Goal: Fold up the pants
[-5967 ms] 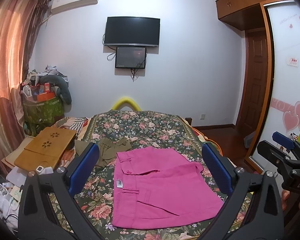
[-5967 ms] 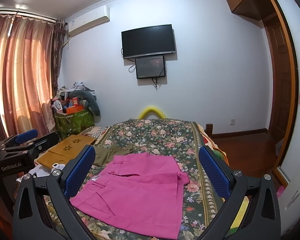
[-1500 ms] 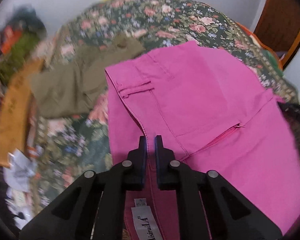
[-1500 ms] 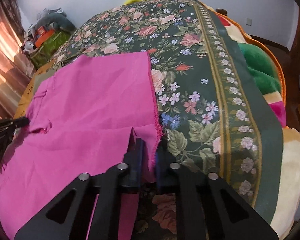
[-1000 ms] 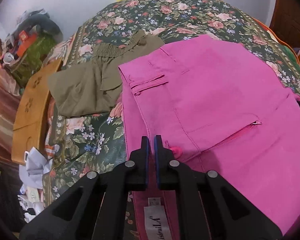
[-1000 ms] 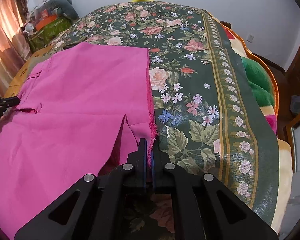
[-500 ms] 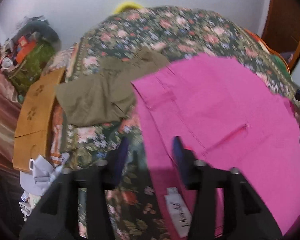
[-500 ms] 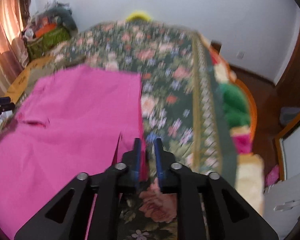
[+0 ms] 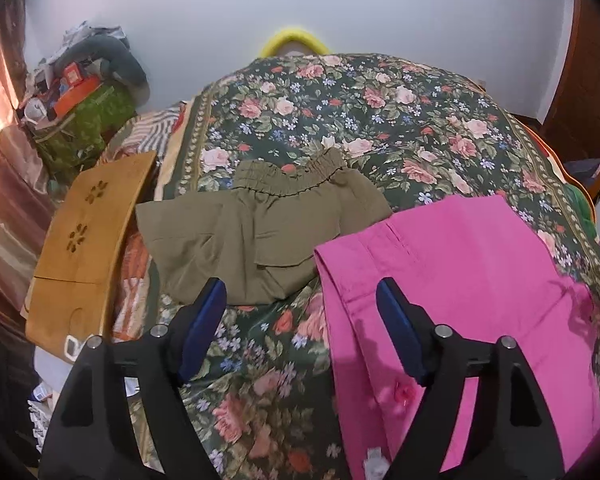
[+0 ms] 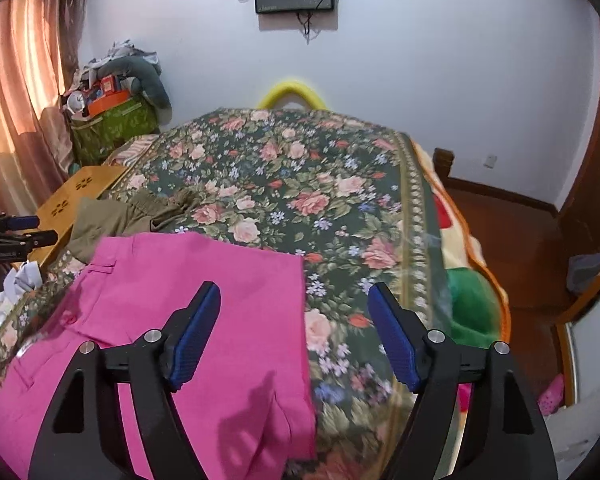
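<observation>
The left gripper (image 9: 300, 312) hung spread above the bedspread (image 9: 364, 120), the pink pants (image 9: 460, 280) lying at its three o'clock, long axis running toward five. The right gripper (image 10: 296, 320), equally spread, hovered over their hem edge, nearer.

Pink pants (image 9: 460, 280) folded, flat on floral bedspread (image 9: 380, 120).

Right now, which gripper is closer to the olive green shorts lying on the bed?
Left. The left gripper hangs open just in front of the olive shorts. The right gripper is open over the pink pants, with the shorts well off to its left.
</observation>
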`<act>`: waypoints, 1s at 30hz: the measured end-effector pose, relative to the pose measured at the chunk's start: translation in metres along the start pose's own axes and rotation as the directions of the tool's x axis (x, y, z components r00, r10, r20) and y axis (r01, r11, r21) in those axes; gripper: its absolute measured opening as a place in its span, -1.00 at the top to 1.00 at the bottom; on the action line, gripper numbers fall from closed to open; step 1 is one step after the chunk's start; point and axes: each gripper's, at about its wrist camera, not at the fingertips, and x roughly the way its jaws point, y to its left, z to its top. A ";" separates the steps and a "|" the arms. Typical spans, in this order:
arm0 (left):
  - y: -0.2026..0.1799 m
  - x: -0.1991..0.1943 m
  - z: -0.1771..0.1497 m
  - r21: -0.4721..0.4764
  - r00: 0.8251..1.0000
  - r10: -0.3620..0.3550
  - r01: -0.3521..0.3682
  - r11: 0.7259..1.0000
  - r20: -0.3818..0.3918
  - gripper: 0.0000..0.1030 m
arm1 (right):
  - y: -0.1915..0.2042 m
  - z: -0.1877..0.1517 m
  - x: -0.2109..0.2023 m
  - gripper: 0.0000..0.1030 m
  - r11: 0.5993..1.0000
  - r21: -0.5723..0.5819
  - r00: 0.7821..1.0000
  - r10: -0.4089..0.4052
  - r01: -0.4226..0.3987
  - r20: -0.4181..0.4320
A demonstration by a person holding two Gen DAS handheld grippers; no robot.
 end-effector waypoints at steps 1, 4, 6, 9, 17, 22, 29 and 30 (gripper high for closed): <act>-0.001 0.008 0.003 -0.003 1.000 -0.006 0.006 1.000 -0.016 -0.52 | 0.000 0.002 0.011 -0.42 1.000 0.003 1.000 0.010 -0.010 -0.019; -0.003 0.034 0.008 -0.016 0.998 -0.023 0.022 1.000 -0.059 -0.52 | -0.003 0.003 0.032 -0.42 1.000 0.016 0.997 0.024 -0.023 -0.069; -0.003 0.048 0.010 -0.028 0.996 -0.032 0.029 0.999 -0.080 -0.52 | -0.004 0.004 0.056 -0.42 0.999 0.018 0.990 0.049 -0.047 -0.133; -0.003 0.067 0.013 -0.039 0.994 -0.042 0.038 0.999 -0.104 -0.52 | -0.003 0.003 0.087 -0.42 0.999 0.001 0.978 0.049 -0.050 -0.202; -0.006 0.105 0.014 -0.041 0.985 -0.086 0.081 0.996 -0.149 -0.52 | -0.006 0.010 0.160 -0.42 0.998 0.037 0.945 0.067 -0.058 -0.321; -0.006 0.122 0.009 -0.093 0.977 -0.136 0.122 0.988 -0.165 -0.52 | -0.007 0.010 0.190 -0.42 0.995 0.086 0.938 0.071 -0.044 -0.339; -0.013 0.120 0.014 -0.093 0.969 -0.196 0.183 0.979 -0.151 0.27 | -0.008 0.007 0.193 0.23 0.985 0.130 0.925 0.155 -0.116 -0.346; -0.014 0.119 0.014 -0.092 0.974 -0.171 0.159 0.983 -0.146 0.51 | -0.005 0.007 0.193 0.37 0.982 0.137 0.921 0.169 -0.127 -0.352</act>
